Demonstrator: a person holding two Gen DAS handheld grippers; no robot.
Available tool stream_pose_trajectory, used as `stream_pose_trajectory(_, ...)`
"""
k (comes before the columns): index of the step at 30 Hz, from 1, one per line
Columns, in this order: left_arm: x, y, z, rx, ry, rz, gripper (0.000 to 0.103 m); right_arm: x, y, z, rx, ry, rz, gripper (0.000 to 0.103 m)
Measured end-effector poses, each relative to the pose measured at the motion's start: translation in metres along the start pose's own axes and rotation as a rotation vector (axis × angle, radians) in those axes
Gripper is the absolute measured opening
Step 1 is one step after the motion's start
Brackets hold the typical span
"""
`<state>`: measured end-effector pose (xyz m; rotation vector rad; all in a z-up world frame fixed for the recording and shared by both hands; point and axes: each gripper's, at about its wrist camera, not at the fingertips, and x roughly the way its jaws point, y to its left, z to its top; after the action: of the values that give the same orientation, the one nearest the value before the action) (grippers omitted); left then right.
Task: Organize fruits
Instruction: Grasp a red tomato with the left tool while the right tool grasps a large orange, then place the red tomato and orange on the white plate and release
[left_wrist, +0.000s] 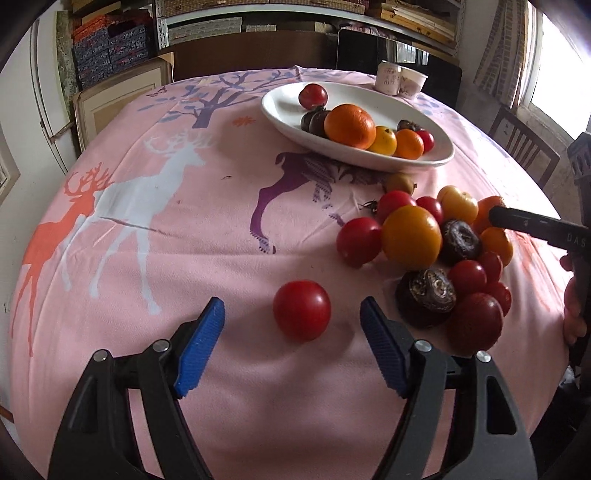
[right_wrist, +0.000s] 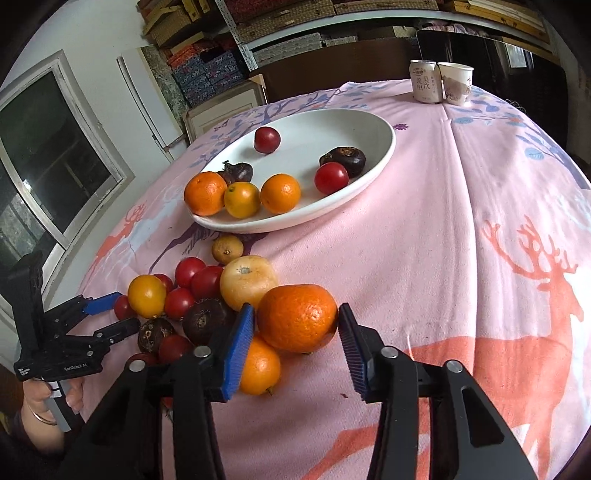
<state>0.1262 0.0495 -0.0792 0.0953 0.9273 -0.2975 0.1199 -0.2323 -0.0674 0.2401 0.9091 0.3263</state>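
- Fruits: a loose pile (right_wrist: 207, 295) of red tomatoes, oranges and dark water chestnuts lies on the pink deer-print tablecloth (right_wrist: 443, 221), just in front of the white oval plate (right_wrist: 369, 122).
- The plate already holds seven pieces, among them three oranges and two tomatoes.
- A single red tomato (left_wrist: 301, 309) lies apart from the pile, on the cloth.
- Left gripper (left_wrist: 291, 314): jaws wide, blue pads on either side of the single tomato, not touching it.
- Right gripper (right_wrist: 295, 326): jaws narrower, flanking a large orange (right_wrist: 297, 317) at the pile's edge; contact with the pads cannot be confirmed.
- A can (right_wrist: 424, 81) and a paper cup (right_wrist: 456, 83) stand touching at the far edge.
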Motion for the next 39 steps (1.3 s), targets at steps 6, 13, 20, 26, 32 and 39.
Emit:
stream_pose_trajectory(6,-0.006,-0.016,-0.001,0.044,-0.042,-0.027,0.028,-0.009,-0.004,-0.004,0.015,-0.031,0.025,0.044)
stream_pose_trajectory(13,-0.028,-0.015,0.001,0.01,-0.131,-0.039,0.028,-0.032,-0.004,-0.002,-0.002,-0.109,0.075,0.044)
stream_pose_trajectory(20,-0.041,-0.019,0.022,0.025,-0.181,-0.046,0.028,-0.04,0.003,0.016,-0.029,-0.138,0.087,0.044)
stream_pose_trajectory(26,-0.031,-0.036,0.074,0.056,-0.201,-0.071,0.028,-0.03,0.004,0.068,-0.017,-0.151,0.097,0.044)
stream_pose_trajectory(32,0.012,-0.054,0.148,0.035,-0.16,-0.115,0.028,0.012,0.005,0.124,0.03,-0.103,0.082,0.046)
stream_pose_trajectory(39,0.018,-0.057,0.174,0.002,-0.194,-0.084,0.07,0.012,0.002,0.128,0.045,-0.124,0.069,0.048)
